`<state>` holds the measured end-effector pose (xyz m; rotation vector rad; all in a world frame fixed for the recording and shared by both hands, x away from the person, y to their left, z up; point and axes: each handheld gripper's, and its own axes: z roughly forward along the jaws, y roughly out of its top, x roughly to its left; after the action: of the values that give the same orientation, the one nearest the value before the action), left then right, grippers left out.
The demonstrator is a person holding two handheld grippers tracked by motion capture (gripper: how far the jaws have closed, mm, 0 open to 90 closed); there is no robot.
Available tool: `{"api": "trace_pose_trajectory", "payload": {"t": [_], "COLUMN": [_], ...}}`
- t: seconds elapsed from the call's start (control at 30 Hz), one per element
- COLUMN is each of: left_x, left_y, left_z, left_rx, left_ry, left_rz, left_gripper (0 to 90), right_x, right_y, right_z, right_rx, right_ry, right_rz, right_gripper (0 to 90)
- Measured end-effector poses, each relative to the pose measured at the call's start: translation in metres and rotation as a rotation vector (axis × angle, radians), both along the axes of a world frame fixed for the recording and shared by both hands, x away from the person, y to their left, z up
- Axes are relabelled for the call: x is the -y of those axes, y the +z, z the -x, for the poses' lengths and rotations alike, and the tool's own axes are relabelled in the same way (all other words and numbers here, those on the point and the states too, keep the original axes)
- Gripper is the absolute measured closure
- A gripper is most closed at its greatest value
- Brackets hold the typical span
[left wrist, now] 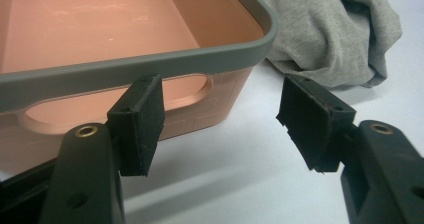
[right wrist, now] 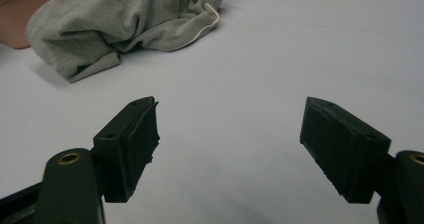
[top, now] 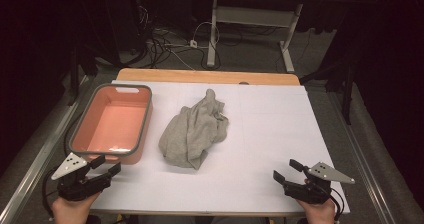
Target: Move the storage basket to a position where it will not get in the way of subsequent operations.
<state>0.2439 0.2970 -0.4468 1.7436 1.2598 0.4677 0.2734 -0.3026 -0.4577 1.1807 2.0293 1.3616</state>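
Observation:
A crumpled grey garment [top: 194, 130] lies in a heap at the middle of the white table cover [top: 270, 134]. Left of it stands an empty salmon-pink tub [top: 131, 136] with a grey rim. My left gripper [top: 106, 165] rests at the table's front left corner, just before the tub's near wall, jaws open and empty. In the left gripper view the tub [left wrist: 150, 64] is right ahead and the garment [left wrist: 330, 34] lies beyond at the right. My right gripper [top: 287, 170] sits at the front right, open and empty; its view has the garment [right wrist: 120, 19] far off at upper left.
The table's wooden far edge [top: 205, 76] borders the white cover. Beyond it on the floor lie tangled cables [top: 170, 46] and the legs of another desk [top: 212, 34]. Bare white surface [right wrist: 280, 59] lies between the right gripper and the garment.

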Motion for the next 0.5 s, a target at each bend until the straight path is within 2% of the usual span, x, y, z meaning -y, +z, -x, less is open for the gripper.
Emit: {"api": "trace_pose_trajectory", "payload": {"t": [0.1,0.27,0.4,0.5], "left_x": [0.002,0.005,0.012,0.018], "left_y": [0.001,0.003,0.004,0.005], "left_z": [0.001,0.001,0.001,0.001], "left_rx": [0.015,0.010,0.021,0.025], "left_ry": [-0.010,-0.035,-0.060,-0.080], "left_rz": [-0.002,0.013,0.027,0.017], "left_gripper": [33.3,34.8,34.8,34.8], "right_x": [0.003,0.001,0.000,-0.002], "right_y": [0.001,0.000,0.000,0.001], "right_z": [-0.001,0.000,0.000,0.001], "right_rx": [-0.004,-0.003,-0.001,0.011], "right_ry": [-0.015,-0.017,-0.009,0.004], "right_rz": [-0.024,-0.018,-0.012,-0.008], "right_gripper": [24.4,25.1,25.5,27.4]}}
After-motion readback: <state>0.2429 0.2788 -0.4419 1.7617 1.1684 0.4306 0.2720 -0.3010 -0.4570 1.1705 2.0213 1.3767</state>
